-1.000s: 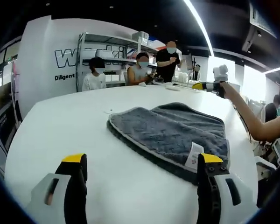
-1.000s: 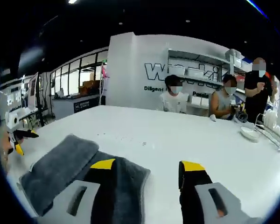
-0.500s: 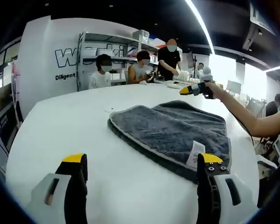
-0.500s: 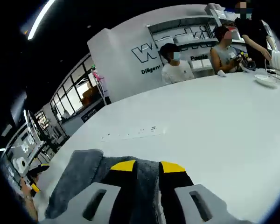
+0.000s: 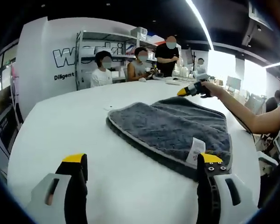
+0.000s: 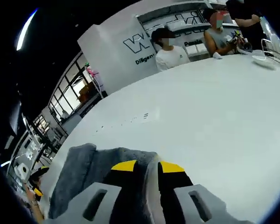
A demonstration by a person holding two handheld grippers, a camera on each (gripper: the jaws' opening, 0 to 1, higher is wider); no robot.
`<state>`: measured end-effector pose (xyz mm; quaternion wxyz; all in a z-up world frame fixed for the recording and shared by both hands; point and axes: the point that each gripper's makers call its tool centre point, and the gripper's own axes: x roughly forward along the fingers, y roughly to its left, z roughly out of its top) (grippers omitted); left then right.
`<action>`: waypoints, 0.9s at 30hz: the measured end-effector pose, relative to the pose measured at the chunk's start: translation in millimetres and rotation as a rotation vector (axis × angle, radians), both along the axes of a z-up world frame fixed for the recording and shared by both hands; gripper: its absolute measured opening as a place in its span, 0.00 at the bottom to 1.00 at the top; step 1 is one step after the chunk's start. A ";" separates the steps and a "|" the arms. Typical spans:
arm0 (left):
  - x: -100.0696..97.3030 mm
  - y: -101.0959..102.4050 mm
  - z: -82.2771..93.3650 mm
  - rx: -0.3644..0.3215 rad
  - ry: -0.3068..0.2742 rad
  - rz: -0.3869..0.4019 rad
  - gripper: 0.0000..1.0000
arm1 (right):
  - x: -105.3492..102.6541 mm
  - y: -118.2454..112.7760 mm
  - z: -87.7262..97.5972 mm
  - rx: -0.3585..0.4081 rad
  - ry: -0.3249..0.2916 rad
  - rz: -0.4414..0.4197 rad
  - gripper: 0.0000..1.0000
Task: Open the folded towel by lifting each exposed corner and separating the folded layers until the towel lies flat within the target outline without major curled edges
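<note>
- Left gripper view: the left gripper [image 5: 142,163] is spread wide and empty over the white table [image 5: 60,121]. The folded grey towel [image 5: 170,128] lies ahead and right, its tagged corner touching or just behind the right jaw. The right gripper [image 5: 189,88], at the far edge, now sits lower than before.
- Right gripper view: the right gripper [image 6: 142,164] pinches the towel's [image 6: 84,168] far edge, jaws closer together than a second ago.

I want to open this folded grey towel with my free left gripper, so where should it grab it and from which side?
Probably the near corner of the towel by the white tag, coming low from the near edge: its top layer's pale hem lies exposed there, right by the open left gripper.
</note>
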<state>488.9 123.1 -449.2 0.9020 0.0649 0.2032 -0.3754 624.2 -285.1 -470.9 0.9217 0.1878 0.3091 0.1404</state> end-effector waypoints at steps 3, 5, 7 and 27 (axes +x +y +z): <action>1.7 1.4 -0.9 0.005 0.004 0.002 0.96 | -4.5 5.8 -2.0 0.049 0.010 0.003 0.12; 2.1 1.7 -1.1 0.005 0.005 0.003 0.96 | -7.0 8.5 0.2 0.065 0.016 0.007 0.07; 2.5 1.9 -2.2 0.005 0.009 0.004 0.96 | -8.2 11.9 -2.4 0.069 0.026 0.015 0.03; 8.4 4.4 -4.5 0.009 0.019 0.009 0.95 | 11.2 -2.6 -14.0 -0.543 -0.135 0.124 0.00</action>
